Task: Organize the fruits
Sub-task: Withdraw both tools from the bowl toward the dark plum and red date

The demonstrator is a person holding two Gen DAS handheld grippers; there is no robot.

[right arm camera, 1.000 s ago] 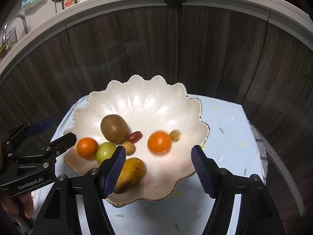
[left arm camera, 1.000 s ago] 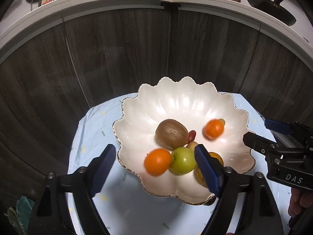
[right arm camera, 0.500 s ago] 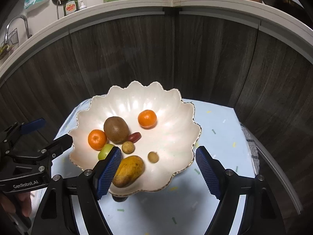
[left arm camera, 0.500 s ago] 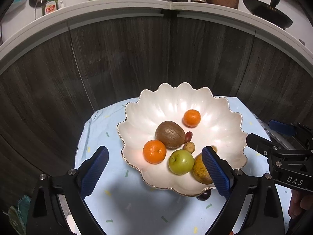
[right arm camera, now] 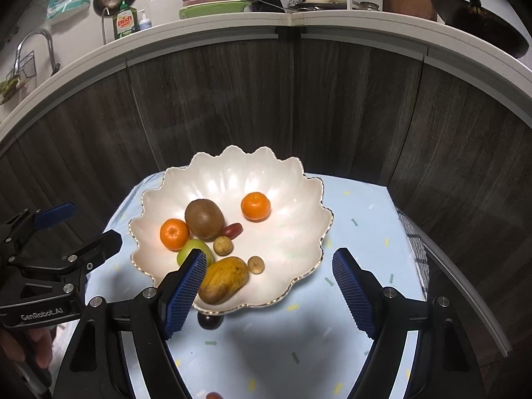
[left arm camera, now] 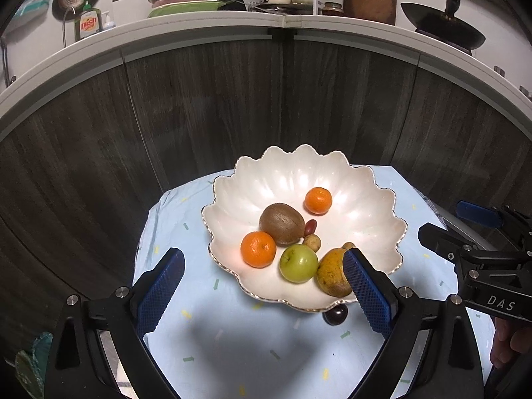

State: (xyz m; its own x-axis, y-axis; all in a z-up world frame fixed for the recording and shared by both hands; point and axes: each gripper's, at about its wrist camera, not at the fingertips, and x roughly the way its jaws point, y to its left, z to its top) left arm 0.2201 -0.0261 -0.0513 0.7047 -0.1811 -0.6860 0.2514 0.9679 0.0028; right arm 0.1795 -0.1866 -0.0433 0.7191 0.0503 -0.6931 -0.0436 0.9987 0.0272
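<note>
Both grippers are held above the near edge of the table, angled down at the bowl; nothing is gripped by either.

Left gripper [left arm camera: 262,286]: jaws spread wide, nothing between the pads. Right gripper [right arm camera: 267,291]: jaws also apart, empty. In the left wrist view the right gripper is seen at 3 o'clock; in the right wrist view the left one is seen at 9 o'clock, with fingers of a hand [right arm camera: 33,345] wrapped on its handle.

The scalloped white bowl [left arm camera: 365,179] is set on a light blue cloth [left arm camera: 232,349], against dark wood cabinet fronts [left arm camera: 212,99].

Contents, clock positions taken within the bowl in the right wrist view:
- kiwi [right arm camera: 204,219] near centre, slightly toward 9
- one tangerine [right arm camera: 255,206] at about 1 o'clock, apart from the rest
- second tangerine [right arm camera: 174,234] at 9, touching the kiwi
- green apple [right arm camera: 191,249] at 7–8, partly hidden by the right gripper's left pad
- mango [right arm camera: 224,279] at 6, lying on its side near the rim
- red grape-like fruit [right arm camera: 232,230] just beside the kiwi
- two small tan round fruits [right arm camera: 222,245], one next to the red fruit, the other [right arm camera: 256,264] touching the mango's end

Outside the bowl: a dark round fruit [right arm camera: 209,321] is seen on the cloth, tucked under the near rim at 6 o'clock. Another small dark item is cut off at the bottom edge of the right wrist view; type cannot be told.
</note>
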